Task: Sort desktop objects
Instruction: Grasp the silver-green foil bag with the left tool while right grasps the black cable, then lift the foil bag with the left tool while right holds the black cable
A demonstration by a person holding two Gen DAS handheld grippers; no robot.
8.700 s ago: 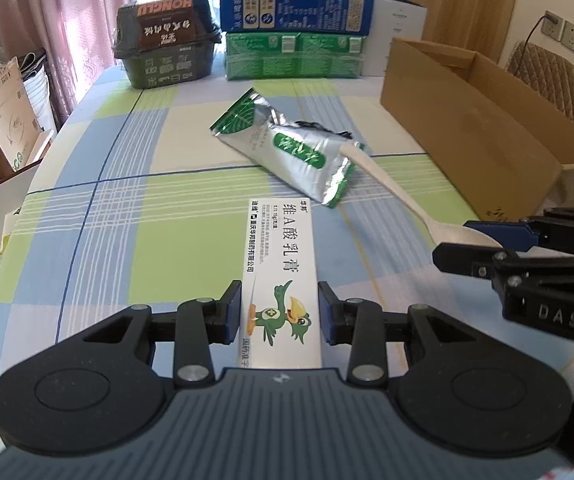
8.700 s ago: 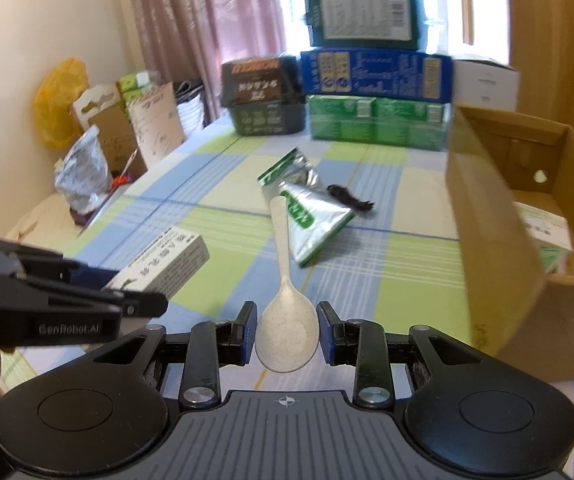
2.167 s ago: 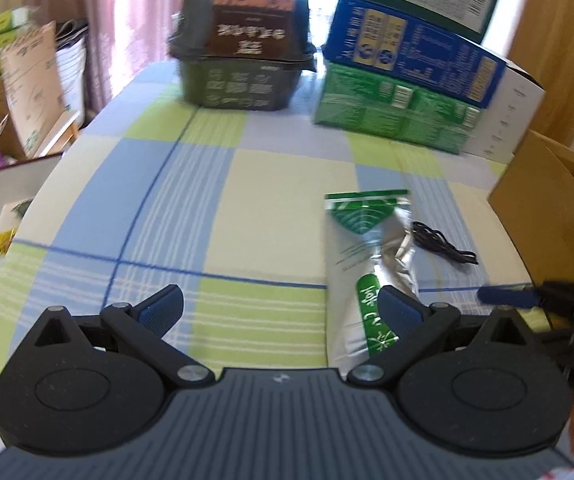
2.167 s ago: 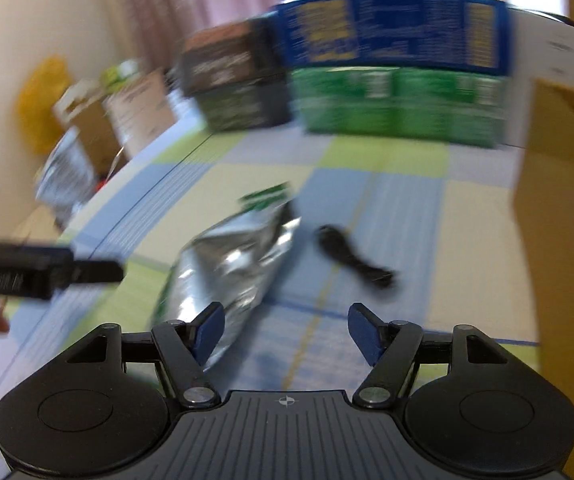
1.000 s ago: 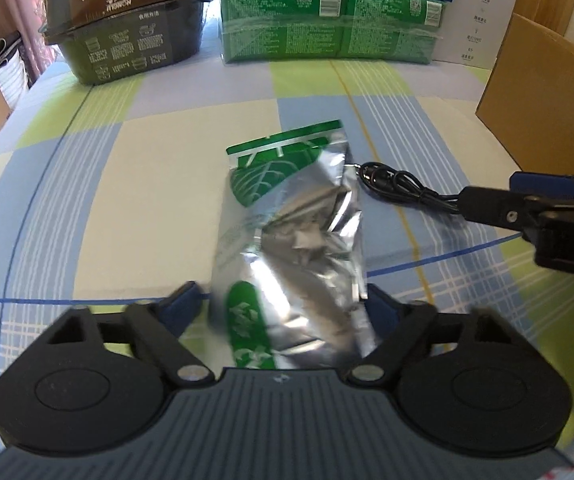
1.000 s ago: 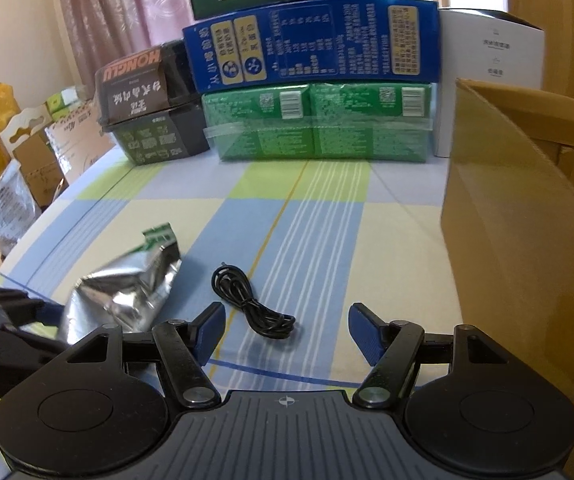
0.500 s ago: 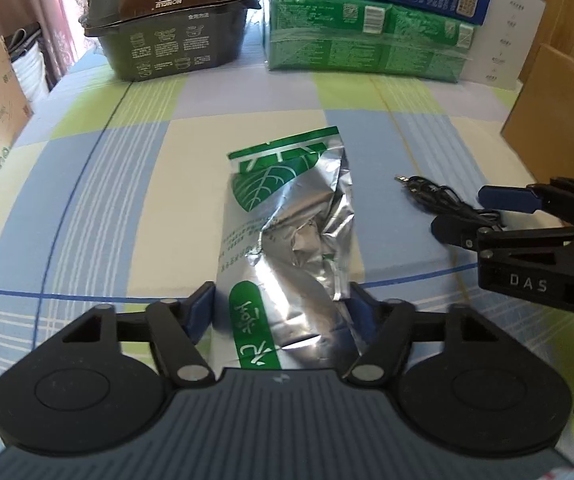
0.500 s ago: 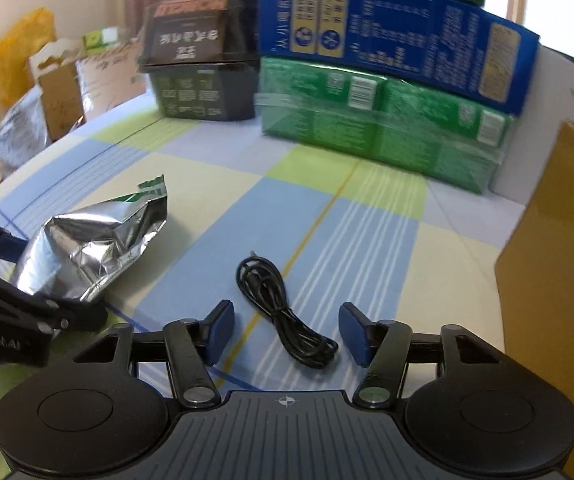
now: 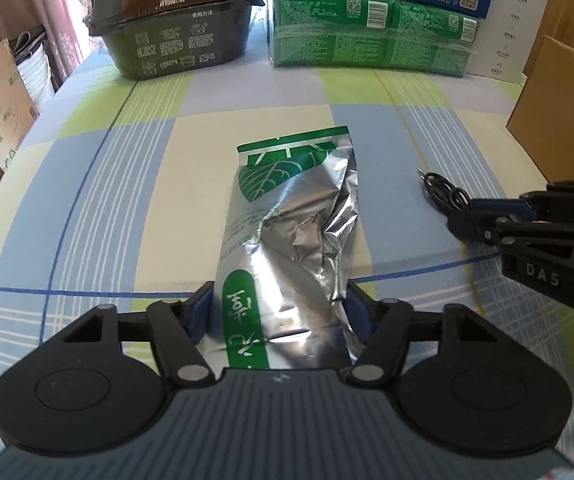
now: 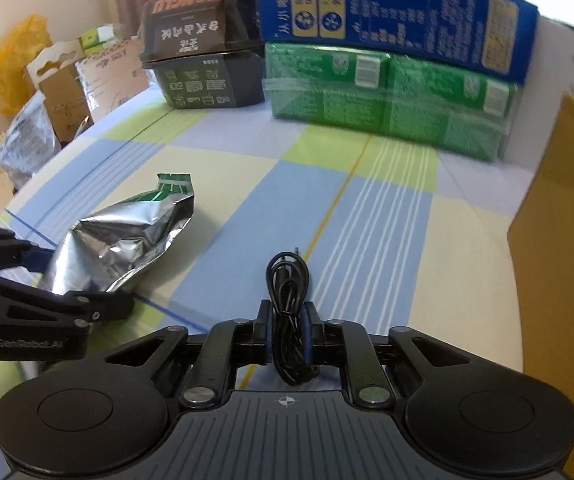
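The right gripper (image 10: 289, 334) has just closed its fingers on the coiled black cable (image 10: 287, 280), which lies on the counter (image 10: 367, 216) toward its right edge, near the cardboard box (image 10: 563, 240). The left gripper (image 9: 279, 312) has been closing around the near end of the silver-and-green foil pouch (image 9: 291, 220), which lies mid-counter; its fingers (image 9: 199, 312) sit against the pouch's sides, and the foil looks creased between them.

The risks, as I judge them: the cable is a loose coil pinched through only a few strands, so on lifting it may unspool and drag, or slip free. The pouch is slick and soft, held only at one end; it may sag, fold, or slide out if the squeeze is light.

Half a second earlier the right fingers stood apart either side of the cable, and the left fingers were wider with the pouch between them. Well before that, a white spoon and a white ointment box lay on the counter; neither shows there now.
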